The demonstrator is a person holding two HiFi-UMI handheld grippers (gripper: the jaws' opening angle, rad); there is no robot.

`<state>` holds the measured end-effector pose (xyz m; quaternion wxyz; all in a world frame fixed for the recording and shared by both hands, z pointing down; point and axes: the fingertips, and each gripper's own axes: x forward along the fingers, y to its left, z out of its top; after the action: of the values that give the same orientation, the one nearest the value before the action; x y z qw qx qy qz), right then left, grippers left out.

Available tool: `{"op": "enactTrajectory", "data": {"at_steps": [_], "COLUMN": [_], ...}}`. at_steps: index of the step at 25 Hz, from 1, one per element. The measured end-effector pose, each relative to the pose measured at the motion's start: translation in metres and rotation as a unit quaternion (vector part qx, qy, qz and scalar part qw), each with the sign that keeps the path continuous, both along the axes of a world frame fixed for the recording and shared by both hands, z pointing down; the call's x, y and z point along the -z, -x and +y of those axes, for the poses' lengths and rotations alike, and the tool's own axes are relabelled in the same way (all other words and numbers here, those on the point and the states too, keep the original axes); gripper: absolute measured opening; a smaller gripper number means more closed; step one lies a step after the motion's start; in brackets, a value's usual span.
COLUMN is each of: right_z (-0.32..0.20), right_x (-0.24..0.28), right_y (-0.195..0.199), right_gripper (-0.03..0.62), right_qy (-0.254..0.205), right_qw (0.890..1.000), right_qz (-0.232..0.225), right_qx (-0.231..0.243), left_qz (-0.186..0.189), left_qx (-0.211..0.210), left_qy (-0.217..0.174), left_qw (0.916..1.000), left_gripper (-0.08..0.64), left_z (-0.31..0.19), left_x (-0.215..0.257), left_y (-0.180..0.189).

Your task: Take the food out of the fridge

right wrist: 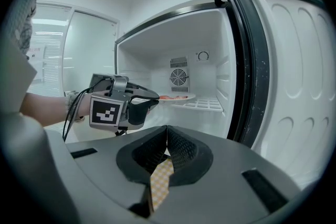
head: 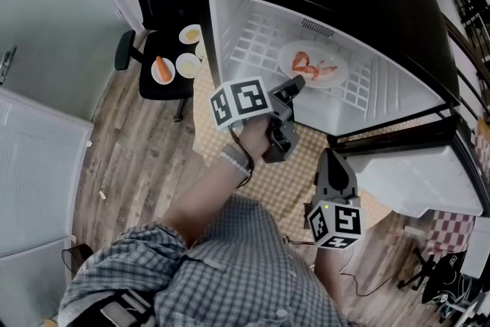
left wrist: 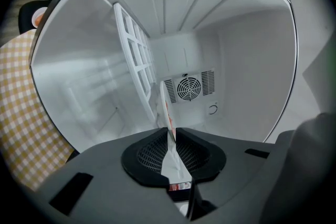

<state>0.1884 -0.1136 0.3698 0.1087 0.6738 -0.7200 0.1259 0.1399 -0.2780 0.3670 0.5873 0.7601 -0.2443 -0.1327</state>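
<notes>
A white plate point(head: 334, 67) with red food point(head: 310, 67) lies on the wire shelf point(head: 256, 38) inside the open fridge. My left gripper point(head: 295, 85) reaches into the fridge, level, at the plate's near rim. In the left gripper view the plate point(left wrist: 164, 105) shows edge-on, and the left gripper point(left wrist: 171, 131) has its pads closed on that rim. From the right gripper view the plate point(right wrist: 177, 97) sits just beyond the left gripper point(right wrist: 150, 103). My right gripper point(head: 331, 161) hangs outside the fridge, below the door, and the right gripper point(right wrist: 167, 130) is shut with nothing in it.
The fridge door point(head: 417, 174) stands open at the right. A black chair point(head: 162, 84) at the left of the fridge carries small plates, one with a carrot point(head: 162, 68). A checked mat point(head: 287, 184) covers the floor in front. A fan vent point(left wrist: 189, 88) is on the fridge's back wall.
</notes>
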Motion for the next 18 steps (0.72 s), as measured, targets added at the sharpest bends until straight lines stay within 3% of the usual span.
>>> {"op": "enactTrajectory", "data": {"at_steps": [8,14,18], "right_z": [-0.013,-0.034,-0.053], "right_x": [0.008,0.015,0.016], "right_y": [0.002,-0.004,-0.014], "right_gripper": [0.011,0.011,0.011], "right_qy": [-0.007,-0.023,-0.027], "right_qw": [1.0,0.99,0.971], "right_qz": [-0.017,-0.139,-0.238], "right_qx": [0.0,-0.011,-0.024], "left_qz": [0.008,0.023,0.026], "left_qx": [-0.008,-0.016,-0.023], "left_qy": [0.006,0.021,0.024], "left_qw": [0.9999,0.9994,0.9991], "left_gripper": [0.046,0.04,0.038], "left_z": [0.001,0.004,0.008], "left_x": [0.0,-0.001,0.0], "left_y": [0.002,0.009,0.015]}}
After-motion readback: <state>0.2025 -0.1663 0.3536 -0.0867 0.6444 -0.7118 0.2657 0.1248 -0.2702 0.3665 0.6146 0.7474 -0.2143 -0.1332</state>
